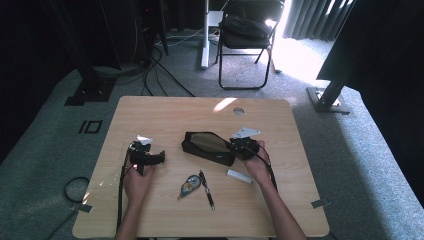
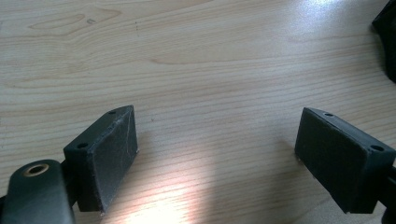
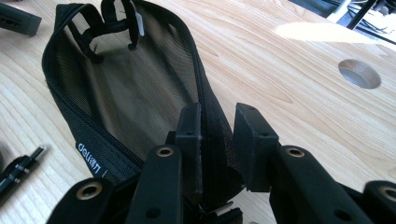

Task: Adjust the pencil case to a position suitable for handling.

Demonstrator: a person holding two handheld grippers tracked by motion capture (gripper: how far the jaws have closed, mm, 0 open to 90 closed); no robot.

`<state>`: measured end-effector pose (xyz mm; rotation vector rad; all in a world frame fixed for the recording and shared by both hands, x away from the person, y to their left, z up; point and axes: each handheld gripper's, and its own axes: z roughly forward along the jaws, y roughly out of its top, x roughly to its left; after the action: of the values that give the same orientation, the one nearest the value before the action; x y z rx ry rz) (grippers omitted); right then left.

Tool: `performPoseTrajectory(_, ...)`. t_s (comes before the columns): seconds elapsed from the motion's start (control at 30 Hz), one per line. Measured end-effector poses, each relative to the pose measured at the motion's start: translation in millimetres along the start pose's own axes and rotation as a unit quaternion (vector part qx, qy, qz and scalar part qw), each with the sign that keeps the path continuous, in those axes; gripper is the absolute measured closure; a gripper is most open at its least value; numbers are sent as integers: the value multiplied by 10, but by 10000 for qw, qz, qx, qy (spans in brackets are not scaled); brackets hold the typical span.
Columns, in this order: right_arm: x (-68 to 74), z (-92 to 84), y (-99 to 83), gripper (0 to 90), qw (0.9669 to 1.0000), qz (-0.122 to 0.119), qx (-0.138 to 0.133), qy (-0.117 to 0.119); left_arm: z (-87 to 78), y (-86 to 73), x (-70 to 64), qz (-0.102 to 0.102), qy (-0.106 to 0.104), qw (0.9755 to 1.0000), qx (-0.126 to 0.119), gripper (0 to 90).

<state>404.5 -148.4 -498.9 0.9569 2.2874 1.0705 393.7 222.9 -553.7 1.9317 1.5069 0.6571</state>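
The right gripper (image 3: 217, 140) pinched the open pencil case (image 3: 135, 88) by its edge to hold its mouth wide, while the left gripper (image 2: 217, 154) waited on the table (image 2: 196, 56) with jaws spread.

The near end of the pouch (image 3: 140, 93) is hidden behind the right gripper (image 3: 217, 140), so contact of the pads with its rim cannot be told. The pen (image 3: 18, 170) beside the pouch is cut off by the left edge.
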Motion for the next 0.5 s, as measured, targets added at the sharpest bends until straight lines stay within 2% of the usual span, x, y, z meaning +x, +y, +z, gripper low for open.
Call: performPoseTrajectory(0.5,-111,-203,-173,722,9999,-70,42,-105,0,0,0,0,0,10000,-1,134)
